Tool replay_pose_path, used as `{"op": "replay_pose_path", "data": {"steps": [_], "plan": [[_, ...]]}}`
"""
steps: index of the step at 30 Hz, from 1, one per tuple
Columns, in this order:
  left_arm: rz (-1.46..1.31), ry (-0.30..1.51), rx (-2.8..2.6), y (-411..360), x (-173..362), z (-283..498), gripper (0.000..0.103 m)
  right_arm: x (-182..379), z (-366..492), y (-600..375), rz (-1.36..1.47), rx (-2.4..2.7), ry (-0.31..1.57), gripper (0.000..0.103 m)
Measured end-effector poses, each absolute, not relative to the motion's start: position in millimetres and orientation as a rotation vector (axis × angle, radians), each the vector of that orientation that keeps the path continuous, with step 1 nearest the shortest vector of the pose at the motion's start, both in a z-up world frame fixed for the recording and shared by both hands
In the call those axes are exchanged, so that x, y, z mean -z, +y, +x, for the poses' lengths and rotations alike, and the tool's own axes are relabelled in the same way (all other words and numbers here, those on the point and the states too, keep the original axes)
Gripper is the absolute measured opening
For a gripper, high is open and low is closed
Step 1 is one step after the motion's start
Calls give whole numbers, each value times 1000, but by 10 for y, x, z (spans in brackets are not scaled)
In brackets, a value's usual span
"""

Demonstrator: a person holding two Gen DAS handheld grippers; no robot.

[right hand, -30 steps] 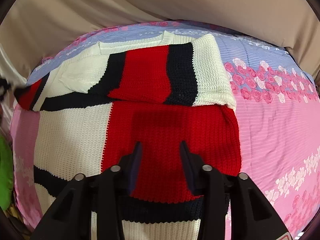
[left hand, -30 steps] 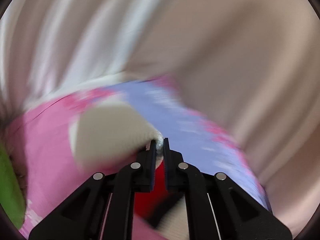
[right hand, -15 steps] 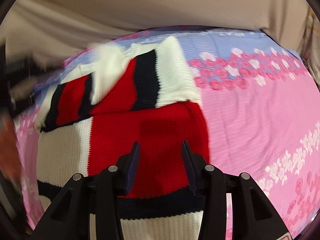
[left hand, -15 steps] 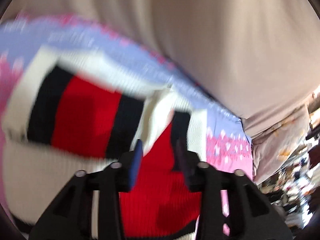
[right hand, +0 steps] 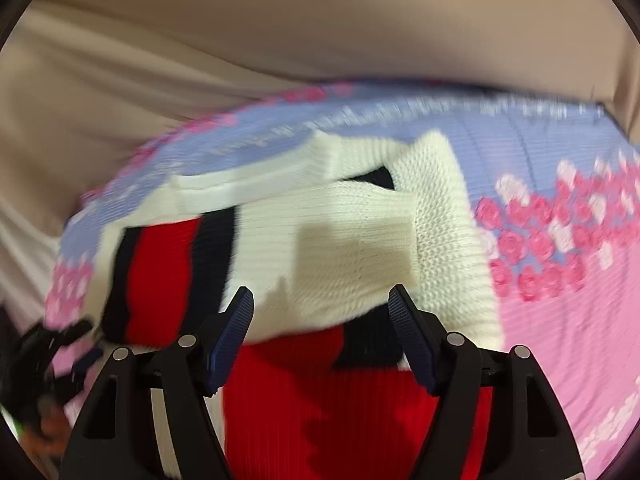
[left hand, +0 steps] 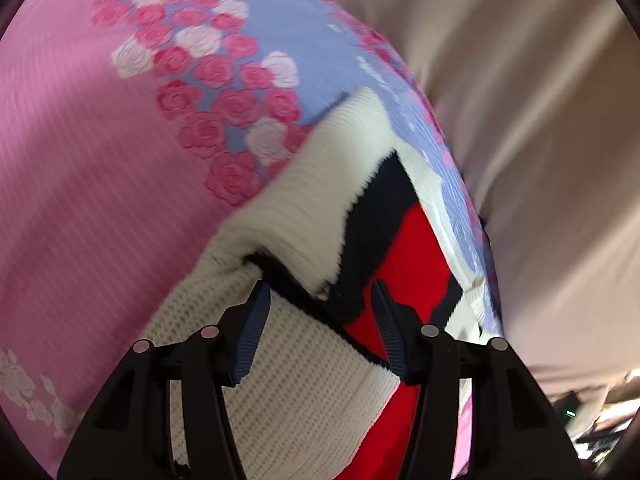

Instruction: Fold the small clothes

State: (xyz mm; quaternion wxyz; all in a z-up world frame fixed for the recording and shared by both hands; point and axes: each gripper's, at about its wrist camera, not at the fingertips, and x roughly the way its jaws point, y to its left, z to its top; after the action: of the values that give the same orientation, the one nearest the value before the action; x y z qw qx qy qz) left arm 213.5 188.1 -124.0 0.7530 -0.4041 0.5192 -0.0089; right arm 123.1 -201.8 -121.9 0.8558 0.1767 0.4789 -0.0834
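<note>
A knitted sweater (right hand: 328,240) in white, red and navy blocks lies on a bed, with both sleeves folded across its chest. It also shows in the left wrist view (left hand: 304,216). My left gripper (left hand: 320,296) is open and empty, just above the white and navy fold. My right gripper (right hand: 320,304) is open and empty, over the edge of the folded white sleeve and the red body. The left gripper shows blurred at the lower left of the right wrist view (right hand: 52,352).
The bed has a pink and lilac cover (left hand: 100,152) with a band of rose patterns (right hand: 540,240). A beige curtain (right hand: 280,32) hangs behind the bed and also to the right in the left wrist view (left hand: 540,140).
My left gripper let go of the white sleeve, opened and swung over the sweater. The left sleeve now lies folded across the chest. My right gripper opened wider and moved closer to the folded sleeves.
</note>
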Motion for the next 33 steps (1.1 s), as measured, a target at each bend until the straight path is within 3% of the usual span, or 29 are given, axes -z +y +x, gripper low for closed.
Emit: {"op": "replay_pose_path", "data": {"steps": [5,12,13,14,15,16,20,22,26,33], "plan": [[-1035,1108,54,2051,1277,2062,50,1351,992,-2435,685,332,961,67],[-1069,1118,49,1915,1426,2292,49,1572,1150,-2573,759,292,979,68],[-1069,1119,43,1919,1449,2330,42,1572,1236,-2556,753,274,981,56],[-1065,1109,44,1928,1432,2374,22,1564,1308,-2526,747,241,984,12],[-1052,1095,46,1944,1369,2398,12,1512,1398,-2489,740,191,993,9],[-1036,1061,57,1966,1261,2395,9,1399,1410,-2475,739,169,961,7],[-911,1000,65,1984,1026,2371,8,684,1222,-2381,594,112,734,6],[-906,1053,52,1954,1184,2388,8,799,1189,-2424,510,157,774,6],[-932,1156,1,1867,1551,2288,8,1725,1250,-2635,508,253,1053,6],[-938,1139,24,1895,1570,2281,10,1055,1075,-2392,362,372,908,20]]}}
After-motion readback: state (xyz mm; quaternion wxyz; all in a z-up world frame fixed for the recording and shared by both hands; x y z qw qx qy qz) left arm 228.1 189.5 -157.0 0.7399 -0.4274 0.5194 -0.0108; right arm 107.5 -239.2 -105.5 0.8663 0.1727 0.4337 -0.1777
